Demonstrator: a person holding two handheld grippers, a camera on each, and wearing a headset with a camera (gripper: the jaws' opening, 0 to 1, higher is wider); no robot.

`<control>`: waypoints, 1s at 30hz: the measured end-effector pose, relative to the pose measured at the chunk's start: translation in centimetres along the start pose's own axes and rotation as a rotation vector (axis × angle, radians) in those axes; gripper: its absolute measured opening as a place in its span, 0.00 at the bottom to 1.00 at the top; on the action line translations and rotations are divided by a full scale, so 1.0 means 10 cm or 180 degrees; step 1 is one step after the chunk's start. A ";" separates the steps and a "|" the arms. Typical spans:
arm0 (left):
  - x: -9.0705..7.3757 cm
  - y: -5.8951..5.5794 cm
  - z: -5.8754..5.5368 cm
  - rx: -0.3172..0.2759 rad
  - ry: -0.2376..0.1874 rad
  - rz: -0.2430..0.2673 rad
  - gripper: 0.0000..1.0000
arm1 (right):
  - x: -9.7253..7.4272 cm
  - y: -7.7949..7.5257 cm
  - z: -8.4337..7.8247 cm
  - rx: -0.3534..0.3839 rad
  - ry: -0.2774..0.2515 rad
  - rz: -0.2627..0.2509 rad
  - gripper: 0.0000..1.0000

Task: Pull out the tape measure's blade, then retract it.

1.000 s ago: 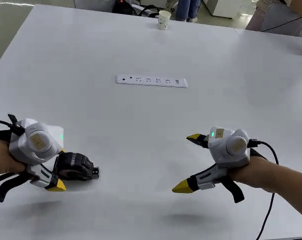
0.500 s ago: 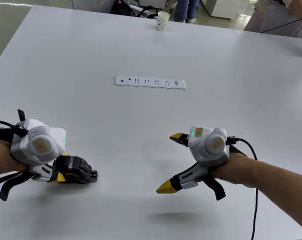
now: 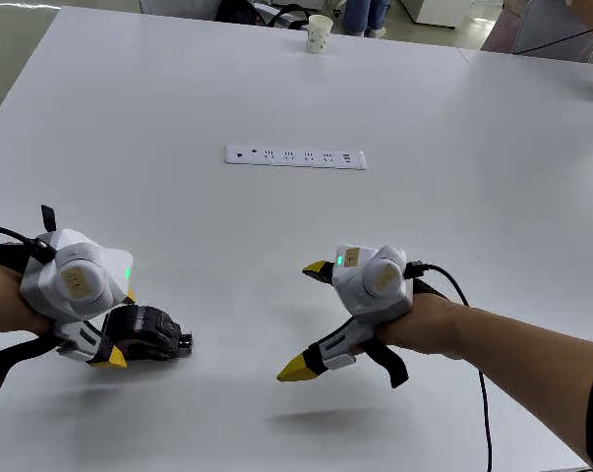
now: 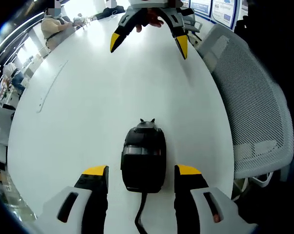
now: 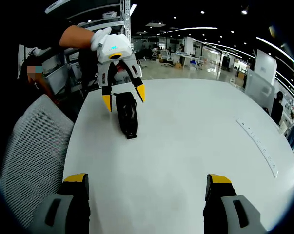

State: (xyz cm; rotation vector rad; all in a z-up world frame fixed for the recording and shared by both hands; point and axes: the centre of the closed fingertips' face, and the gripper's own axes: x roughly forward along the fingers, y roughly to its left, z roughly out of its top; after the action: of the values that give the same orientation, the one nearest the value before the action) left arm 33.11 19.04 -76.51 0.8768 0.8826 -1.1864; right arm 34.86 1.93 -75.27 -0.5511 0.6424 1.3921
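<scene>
Straddling the tape measure, both grippers released

Head view: my left gripper (image 3: 119, 326) is set down over the black tape measure (image 3: 150, 332), which lies on the white worktop (image 3: 276, 88). One yellow jaw tip is on each side of the case, and the hooked end of the case points toward my other hand. My right gripper (image 3: 305, 318) hangs well apart from the tape measure, off its hooked end, with the jaws spread wide and nothing between them. A white power strip (image 3: 295, 156) lies far beyond the tape measure, and a paper cup (image 3: 319, 34) stands farther off again, at the worktop's far edge.

Left gripper view: the tape measure (image 4: 143, 156) lies lengthwise between my two jaws. A strip of bare worktop shows on each side of the case, so this gripper is released, around the case but not clamping it. The blade's hook sits tight at the mouth of the case, and a dark strap trails from the opposite end. Straight ahead of the hook, well apart, my right gripper (image 4: 148, 45) faces back at me with its jaws parted. A grey mesh chair (image 4: 254, 112) stands beside the worktop.

Right gripper view: my own jaws rise wide apart over bare worktop. Across it, the left gripper (image 5: 123, 97) comes down over the tape measure (image 5: 127, 114), its yellow tips flanking the case.
</scene>
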 end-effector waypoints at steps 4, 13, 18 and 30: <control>0.02 -0.07 0.12 0.0005 -0.0126 -0.0114 0.46 | 0.05 0.04 0.01 -0.0022 0.0016 0.0035 0.99; 0.11 -0.04 0.19 0.0050 -0.0019 -0.0014 0.31 | 0.23 0.09 0.15 -0.0092 0.0033 0.0139 0.99; 0.10 -0.03 0.18 -0.0009 -0.0101 -0.0023 0.30 | 0.36 0.10 0.22 -0.0107 0.0046 0.0208 0.95; 0.12 -0.02 0.17 -0.0010 -0.0100 -0.0030 0.30 | 0.66 0.19 0.25 -0.0126 0.0085 0.0241 0.79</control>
State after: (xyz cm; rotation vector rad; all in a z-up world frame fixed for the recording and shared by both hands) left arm 33.23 17.01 -77.00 0.8500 0.8638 -1.2037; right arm 33.65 8.52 -78.08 -0.5826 0.6642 1.4732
